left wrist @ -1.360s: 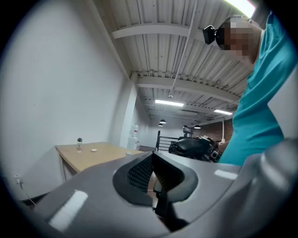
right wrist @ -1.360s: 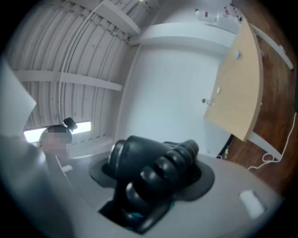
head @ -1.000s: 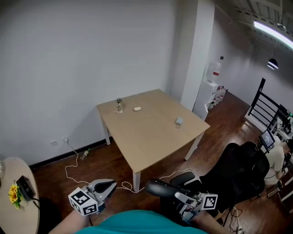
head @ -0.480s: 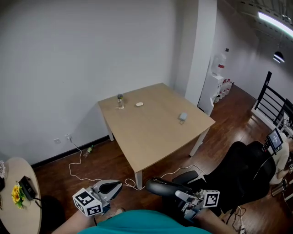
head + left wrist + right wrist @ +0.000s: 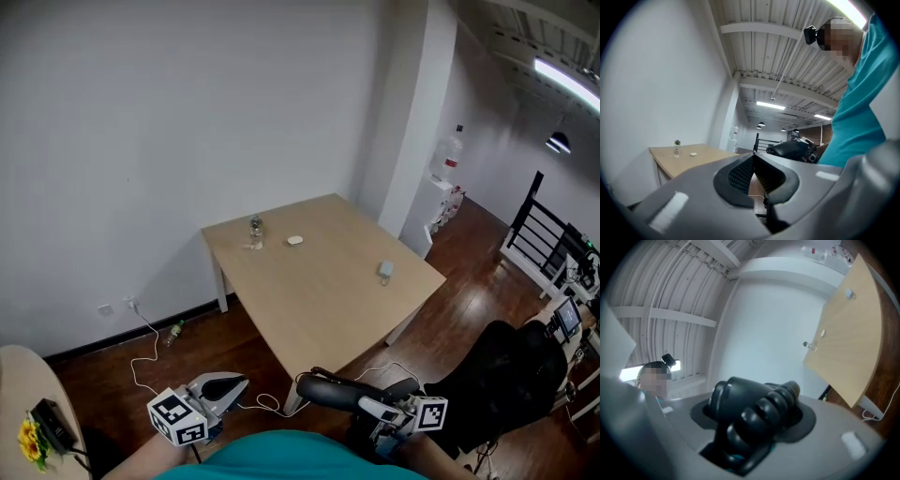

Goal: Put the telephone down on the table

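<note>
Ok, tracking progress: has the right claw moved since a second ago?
Yes, slightly. In the right gripper view the table fills more of the right side, so the right claw, shut on the telephone, has neared or turned toward it.

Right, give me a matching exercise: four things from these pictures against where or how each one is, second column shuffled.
1. telephone
2. bottle
3. yellow flowers
4. left gripper

A. on the wooden table
B. jaws together, nothing between them
C. held in the right gripper
D. on the round table, lower left of the head view

Pairs: 1-C, 2-A, 3-D, 4-B
</note>
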Demonstrator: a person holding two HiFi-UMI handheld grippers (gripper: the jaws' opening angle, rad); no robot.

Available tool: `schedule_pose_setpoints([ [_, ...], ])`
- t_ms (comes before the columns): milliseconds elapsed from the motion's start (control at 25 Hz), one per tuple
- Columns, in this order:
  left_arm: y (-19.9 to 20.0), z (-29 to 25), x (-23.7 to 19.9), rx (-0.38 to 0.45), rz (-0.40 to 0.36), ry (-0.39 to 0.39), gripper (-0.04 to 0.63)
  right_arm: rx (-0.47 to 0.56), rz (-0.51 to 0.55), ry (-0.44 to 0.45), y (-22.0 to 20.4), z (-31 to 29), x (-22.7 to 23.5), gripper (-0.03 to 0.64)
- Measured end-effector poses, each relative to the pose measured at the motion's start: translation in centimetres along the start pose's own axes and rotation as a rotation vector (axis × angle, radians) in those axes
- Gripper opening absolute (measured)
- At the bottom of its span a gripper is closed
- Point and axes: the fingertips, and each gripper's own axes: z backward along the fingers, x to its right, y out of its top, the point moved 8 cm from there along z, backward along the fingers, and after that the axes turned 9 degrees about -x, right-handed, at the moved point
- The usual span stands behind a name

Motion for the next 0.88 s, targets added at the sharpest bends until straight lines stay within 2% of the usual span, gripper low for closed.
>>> schedule_pose_setpoints([
  [200,-0.2,1.3,-4.8,0.003,0.029,0.001,0.005,0.005,-0.031,0.005,1.2,-4.5,1.3,0.298],
  [440,0.1,-1.2,-8.0,-0.009,0.035,0.017,0.005,-0.006,-0.07,0.01,4.1,-5.9,4.5,0.297],
  [640,1.7,-6.0,-10.2,-0.013,0.025,0.066,0.005,-0.027,-0.068,0.031,9.4,-5.1,8.7,0.298],
  [880,3.9,-13.5,-12.4,-0.008,0.065,0.129,0.005,-0.094,-0.056,0.052,17.4,-3.2,14.6,0.297],
])
